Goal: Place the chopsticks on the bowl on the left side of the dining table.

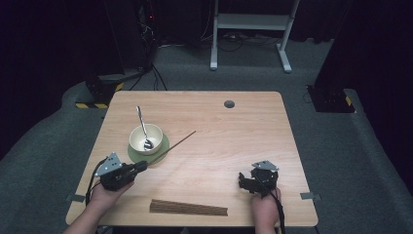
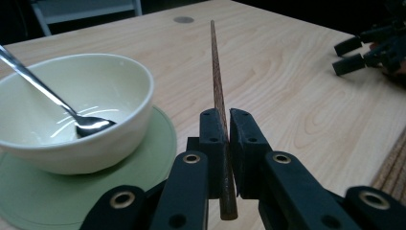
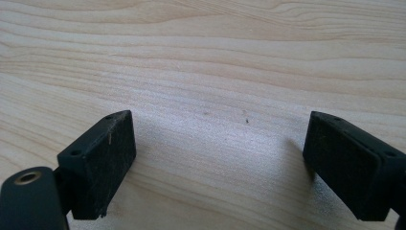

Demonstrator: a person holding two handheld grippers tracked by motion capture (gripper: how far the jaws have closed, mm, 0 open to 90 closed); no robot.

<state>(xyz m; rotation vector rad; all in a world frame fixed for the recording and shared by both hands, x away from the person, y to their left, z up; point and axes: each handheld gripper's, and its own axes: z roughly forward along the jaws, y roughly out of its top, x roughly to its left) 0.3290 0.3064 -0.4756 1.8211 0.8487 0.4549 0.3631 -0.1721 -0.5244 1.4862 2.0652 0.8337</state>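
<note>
My left hand-held gripper (image 2: 222, 143) has its jaws pressed on a single chopstick (image 2: 216, 81), which I hold near its thick end; the thin end points away over the counter (image 2: 287, 62). In the high view I see this left hand-held gripper (image 1: 139, 167) at the near left of the counter (image 1: 229, 146), and the chopstick (image 1: 178, 143) runs from it diagonally past the edge of the green mat (image 1: 162, 147). My right hand-held gripper (image 3: 218, 163) stands wide, with bare wood between its jaws, and in the high view it (image 1: 246, 181) rests at the near right. The left gripper view shows me clearly the spoon (image 2: 57, 103) lying inside the cream bowl (image 2: 119, 124) on the mat (image 2: 158, 158). The bundle of chopsticks (image 1: 189, 208) lies at the near edge, between my hands; in the left gripper view it is cut off at the corner and hard to make out.
</note>
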